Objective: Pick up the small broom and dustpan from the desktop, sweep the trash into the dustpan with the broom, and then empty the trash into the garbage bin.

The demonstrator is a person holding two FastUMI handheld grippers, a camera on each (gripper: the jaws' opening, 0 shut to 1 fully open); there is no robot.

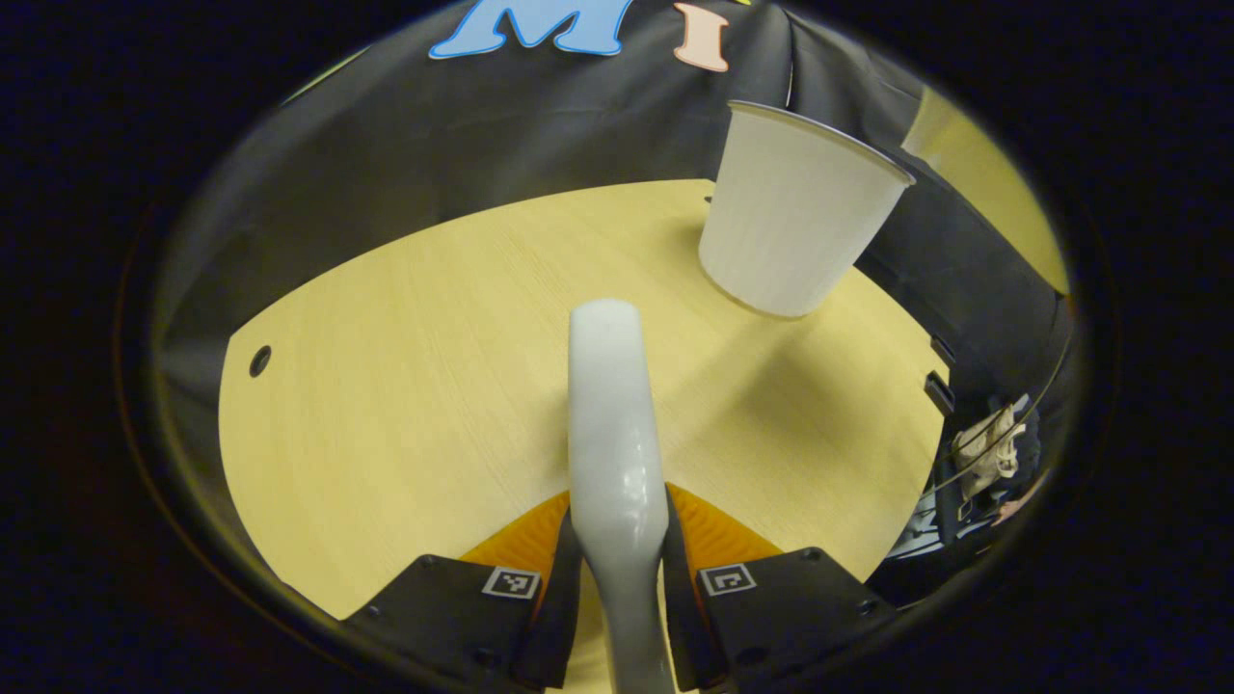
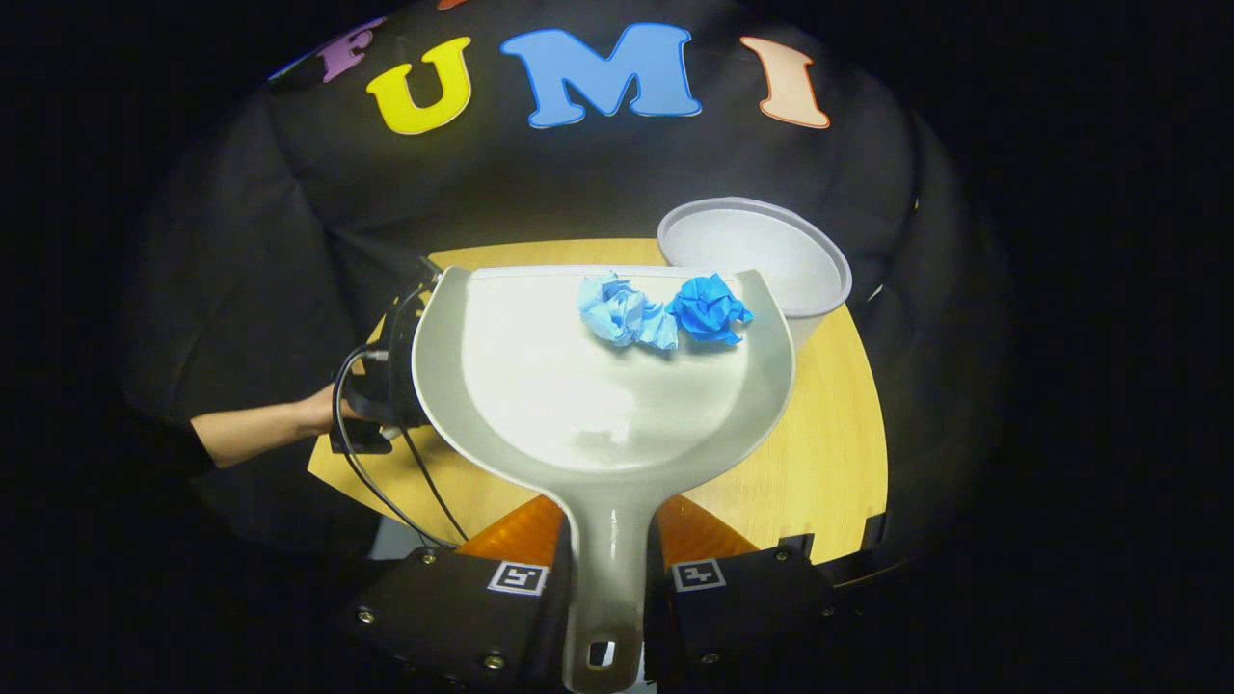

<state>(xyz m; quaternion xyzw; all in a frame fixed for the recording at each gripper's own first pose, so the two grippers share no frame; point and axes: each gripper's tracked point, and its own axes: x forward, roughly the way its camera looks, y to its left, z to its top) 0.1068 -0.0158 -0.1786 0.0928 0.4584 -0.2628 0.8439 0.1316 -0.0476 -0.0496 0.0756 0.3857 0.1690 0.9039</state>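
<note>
In the right gripper view my right gripper [image 2: 605, 569] is shut on the handle of the pale grey dustpan [image 2: 578, 405], held above the wooden table [image 2: 839, 453]. Two crumpled blue paper balls [image 2: 665, 310] lie at the pan's far lip, next to the rim of the white garbage bin [image 2: 771, 255]. In the left gripper view my left gripper [image 1: 622, 569] is shut on the white broom handle [image 1: 609, 424], which points out over the table [image 1: 405, 386]. The bin [image 1: 795, 212] stands at the far right of that view. The broom's bristles are hidden.
A person's hand [image 2: 313, 410] holds the other gripper [image 2: 386, 386] behind the dustpan's left edge, with cables hanging from it. Black cloth walls surround the round table. A small hole [image 1: 259, 360] marks the tabletop's left side.
</note>
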